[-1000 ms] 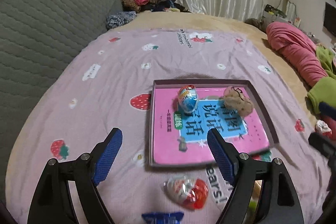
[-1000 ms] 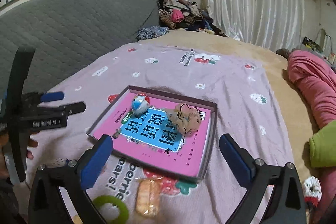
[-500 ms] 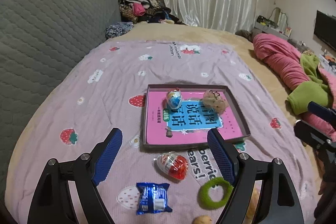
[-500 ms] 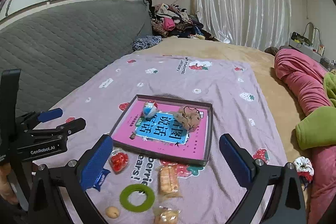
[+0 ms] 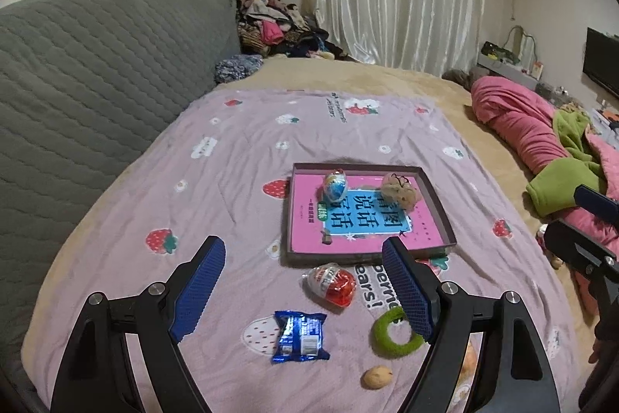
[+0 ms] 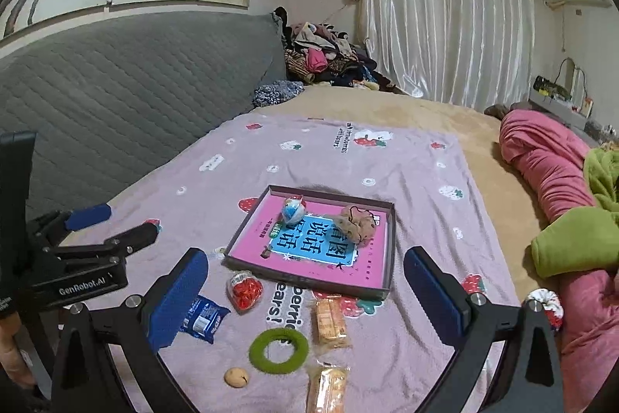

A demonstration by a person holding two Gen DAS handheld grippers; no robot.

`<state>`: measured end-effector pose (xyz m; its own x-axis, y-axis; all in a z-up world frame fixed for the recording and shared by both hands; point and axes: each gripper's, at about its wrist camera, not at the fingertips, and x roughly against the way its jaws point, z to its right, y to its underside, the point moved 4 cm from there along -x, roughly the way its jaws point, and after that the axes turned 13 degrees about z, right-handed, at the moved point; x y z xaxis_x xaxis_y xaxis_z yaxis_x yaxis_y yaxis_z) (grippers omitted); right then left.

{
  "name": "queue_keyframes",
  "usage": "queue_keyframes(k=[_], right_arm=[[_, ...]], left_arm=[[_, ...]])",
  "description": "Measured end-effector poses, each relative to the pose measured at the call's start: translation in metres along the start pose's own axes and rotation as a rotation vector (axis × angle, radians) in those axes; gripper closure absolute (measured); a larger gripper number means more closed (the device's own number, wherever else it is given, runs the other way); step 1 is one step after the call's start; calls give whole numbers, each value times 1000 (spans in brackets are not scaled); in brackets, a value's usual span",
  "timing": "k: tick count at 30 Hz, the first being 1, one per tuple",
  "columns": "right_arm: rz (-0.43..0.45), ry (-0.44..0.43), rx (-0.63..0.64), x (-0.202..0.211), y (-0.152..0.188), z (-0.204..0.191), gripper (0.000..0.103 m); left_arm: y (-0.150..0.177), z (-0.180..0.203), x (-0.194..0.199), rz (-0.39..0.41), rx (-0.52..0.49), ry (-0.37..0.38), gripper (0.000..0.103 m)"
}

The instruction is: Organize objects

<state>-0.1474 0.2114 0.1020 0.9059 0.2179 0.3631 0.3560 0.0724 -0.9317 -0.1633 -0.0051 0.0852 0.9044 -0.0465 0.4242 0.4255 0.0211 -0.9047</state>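
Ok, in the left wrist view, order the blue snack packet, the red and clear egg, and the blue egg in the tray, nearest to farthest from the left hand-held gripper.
1. Blue snack packet, nearest, between the fingers.
2. Red and clear egg, just before the tray.
3. Blue egg, farthest, at the tray's far end.

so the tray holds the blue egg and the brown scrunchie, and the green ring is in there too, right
Not quite. The tray holds the blue egg and the brown scrunchie, but the green ring lies outside it on the blanket, nearer the camera, as the right wrist view shows.
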Motion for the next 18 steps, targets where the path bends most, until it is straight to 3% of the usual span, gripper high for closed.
queue_keyframes(k=[18], right_arm=[[53, 23, -9, 62, -4, -2, 1]], left_arm=[[12, 10, 45, -2, -13, 43, 19]])
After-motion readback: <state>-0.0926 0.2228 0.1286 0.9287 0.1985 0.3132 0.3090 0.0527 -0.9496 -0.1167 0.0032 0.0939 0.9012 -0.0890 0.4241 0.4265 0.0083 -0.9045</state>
